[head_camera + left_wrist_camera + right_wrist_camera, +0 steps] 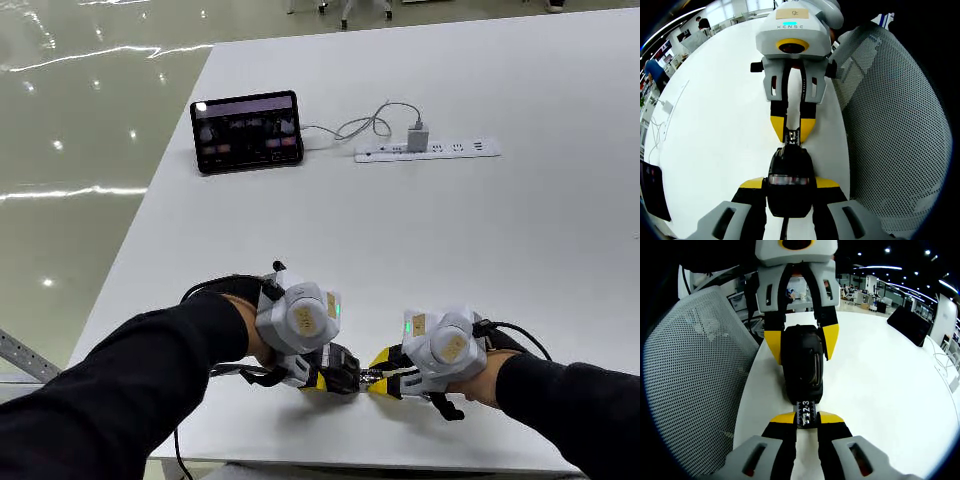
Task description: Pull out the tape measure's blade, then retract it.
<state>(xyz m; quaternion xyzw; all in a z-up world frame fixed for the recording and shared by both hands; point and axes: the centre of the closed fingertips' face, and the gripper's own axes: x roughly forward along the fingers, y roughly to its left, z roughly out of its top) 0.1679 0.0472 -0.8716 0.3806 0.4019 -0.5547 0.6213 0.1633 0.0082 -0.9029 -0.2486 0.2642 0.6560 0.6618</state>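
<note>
A black tape measure [341,367] lies low over the near edge of the white table [450,230], held between both grippers. My left gripper [790,183] is shut on the tape measure's case [790,187], its yellow-tipped jaws on either side. My right gripper [807,418] is shut on the blade's end [805,413], where the numbers 1 to 3 show. Only a short length of blade [792,136] is out, so the two grippers [335,374] [386,382] face each other almost tip to tip. The case [801,362] fills the gap between the left jaws.
A dark tablet [247,131] and a white power strip [428,150] with a plugged charger and cable lie at the table's far side. A grey mesh chair back [890,125] [695,380] stands close beside the near table edge. Other people work far off.
</note>
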